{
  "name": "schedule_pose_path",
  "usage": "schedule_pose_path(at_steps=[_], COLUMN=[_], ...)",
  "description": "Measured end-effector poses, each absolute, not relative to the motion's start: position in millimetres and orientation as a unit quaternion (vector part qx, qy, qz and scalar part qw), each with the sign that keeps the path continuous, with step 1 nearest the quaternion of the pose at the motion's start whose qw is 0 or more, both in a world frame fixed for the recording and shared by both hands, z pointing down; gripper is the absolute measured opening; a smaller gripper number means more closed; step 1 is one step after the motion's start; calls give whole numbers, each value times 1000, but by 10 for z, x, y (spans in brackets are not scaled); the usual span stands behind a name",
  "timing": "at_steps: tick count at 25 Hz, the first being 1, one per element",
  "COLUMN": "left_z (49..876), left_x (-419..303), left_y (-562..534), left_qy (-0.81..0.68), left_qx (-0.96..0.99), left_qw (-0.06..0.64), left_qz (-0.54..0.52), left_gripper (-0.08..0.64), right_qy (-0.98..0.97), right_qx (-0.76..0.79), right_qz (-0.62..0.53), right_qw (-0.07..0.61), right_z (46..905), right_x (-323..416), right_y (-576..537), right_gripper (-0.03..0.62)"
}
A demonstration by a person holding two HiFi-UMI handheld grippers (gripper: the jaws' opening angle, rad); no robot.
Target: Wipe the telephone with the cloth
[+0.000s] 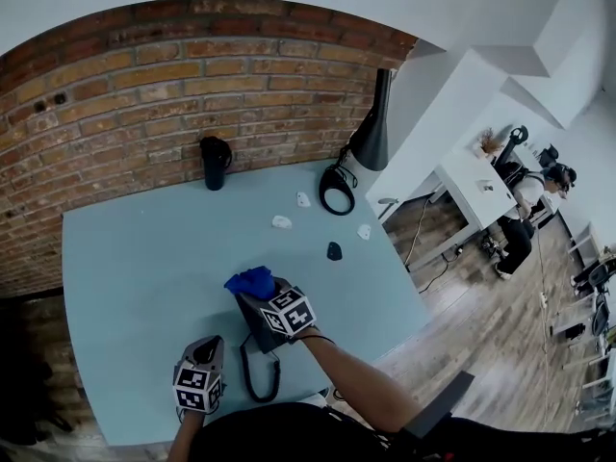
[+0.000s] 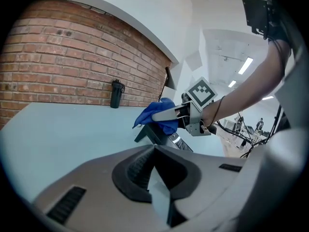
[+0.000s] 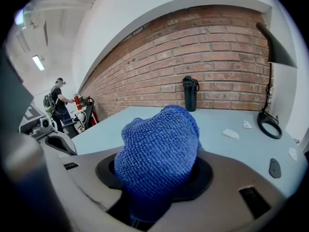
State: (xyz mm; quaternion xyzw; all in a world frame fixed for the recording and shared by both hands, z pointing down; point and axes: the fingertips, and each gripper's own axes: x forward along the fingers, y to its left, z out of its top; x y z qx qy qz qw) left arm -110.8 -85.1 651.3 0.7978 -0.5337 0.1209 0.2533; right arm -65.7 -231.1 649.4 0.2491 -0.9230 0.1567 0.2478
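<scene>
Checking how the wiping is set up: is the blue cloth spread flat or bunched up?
Bunched: the blue cloth is a rounded wad clamped in the right gripper, not spread flat.

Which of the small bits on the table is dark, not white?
The dark oval piece, closest to the person; the three others are white.

left gripper [image 2: 154,148] fills the lower frame, jaw tips together, nothing between them. just above centre, the right gripper [image 2: 156,117] clamps a blue cloth [image 2: 162,103] against the dark telephone [image 2: 151,134] on the pale table [image 2: 63,129]. a black bottle [image 2: 116,94] stands by the brick wall [image 2: 58,66], upper left.
</scene>
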Motion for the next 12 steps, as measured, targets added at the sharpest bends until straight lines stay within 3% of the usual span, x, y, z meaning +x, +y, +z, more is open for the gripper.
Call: schedule_pose_path(at_steps=[4, 12], left_z=[6524, 6517], left_x=[-1122, -1009], left_y=[-836, -822], left_qy=[-536, -524], left_qx=[797, 804], left_qw=[253, 251], left_qz=[118, 125], left_gripper=[9, 9], right_qy=[-929, -924], right_qx=[233, 221], right_qz=[173, 160], right_qw=[230, 268], right_z=[6527, 6630], right_x=[-617, -568], right_y=[-2163, -2018], right_gripper=[215, 215])
